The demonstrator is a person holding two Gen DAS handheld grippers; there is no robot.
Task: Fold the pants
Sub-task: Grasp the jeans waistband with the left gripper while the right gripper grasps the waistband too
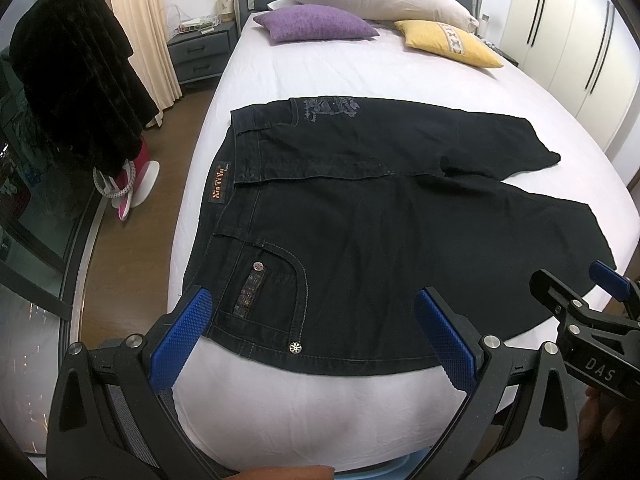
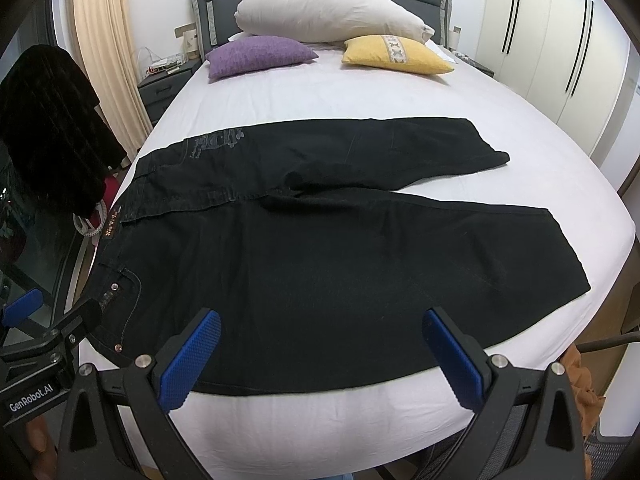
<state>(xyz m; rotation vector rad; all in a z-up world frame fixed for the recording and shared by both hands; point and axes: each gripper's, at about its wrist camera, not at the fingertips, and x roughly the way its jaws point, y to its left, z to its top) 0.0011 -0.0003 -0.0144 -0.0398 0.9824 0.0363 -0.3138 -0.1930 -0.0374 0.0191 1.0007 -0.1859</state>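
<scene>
1. The bed (image 2: 360,92) is crossed sideways by the pants (image 2: 340,248), waistband left, legs right.
2. The pants' near edge is faced by the left gripper (image 1: 316,336) at the pocket and the right gripper (image 2: 320,352) mid-leg; both are held wide open, empty.

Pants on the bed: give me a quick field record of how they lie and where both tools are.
pants: black, spread flat on the white bed, not yet folded
waistband: toward the bed's left edge
legs: splayed apart, hems to the right
left tool: open, above the near pocket edge, holding nothing
right tool: open, above the near leg's edge, holding nothing
pillows: at the headboard, apart from the pants
</scene>
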